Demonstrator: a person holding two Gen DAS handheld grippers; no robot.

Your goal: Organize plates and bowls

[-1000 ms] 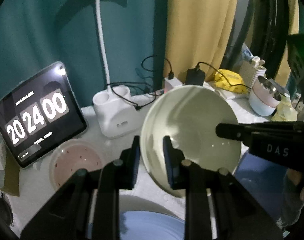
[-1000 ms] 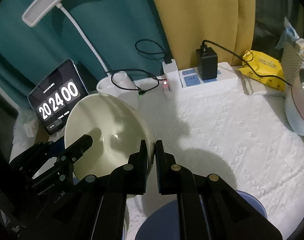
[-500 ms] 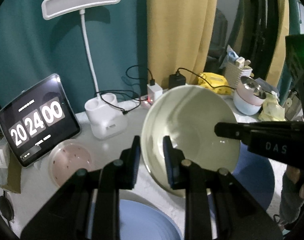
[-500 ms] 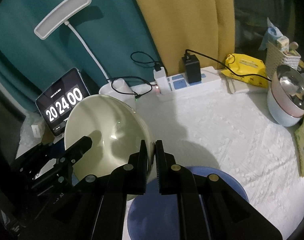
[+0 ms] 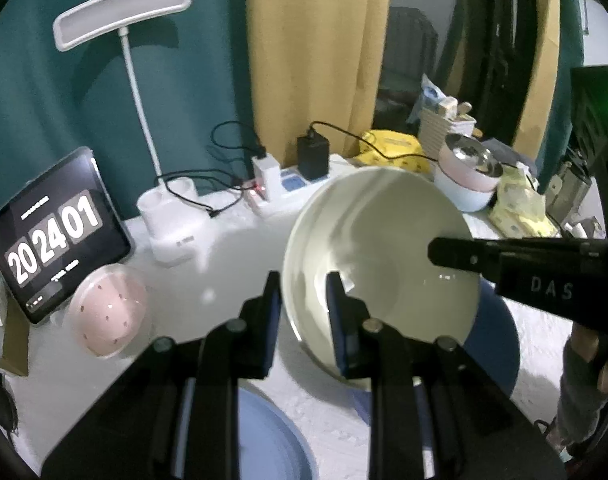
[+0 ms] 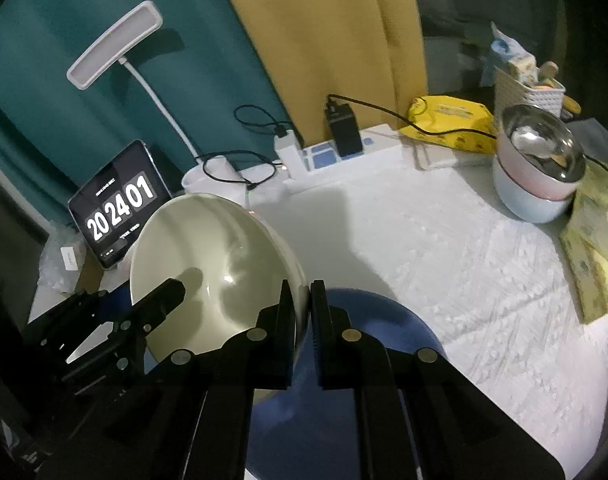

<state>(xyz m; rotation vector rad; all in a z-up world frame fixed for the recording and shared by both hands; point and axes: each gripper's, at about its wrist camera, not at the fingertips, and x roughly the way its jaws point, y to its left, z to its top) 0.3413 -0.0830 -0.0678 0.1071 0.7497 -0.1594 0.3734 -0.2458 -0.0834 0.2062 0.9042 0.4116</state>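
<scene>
- While you hold both grippers over the white-covered table (image 6: 444,248), the cream bowl (image 5: 380,256) hangs tilted in the air between them, its hollow facing the left wrist camera.
- Your left gripper (image 5: 302,300) is narrowly parted and clamped on the bowl's near rim, one finger outside the wall, the other inside.
- Your right gripper (image 6: 302,304) is pinched almost fully together on the opposite rim, the thin edge caught between its fingers.
- Under the bowl sits a dark blue plate (image 6: 380,320) on the table; a lighter blue plate (image 5: 264,432) lies below your left gripper.
- A pink dotted bowl (image 5: 108,316) rests to the left, just beside the tablet clock (image 5: 56,232).
- A stack of pink and pale blue bowls (image 6: 532,176) with a metal insert stands at the far right, well apart from the held bowl.
- A desk lamp (image 5: 124,12) and power strip (image 6: 344,152) line the back edge.
</scene>
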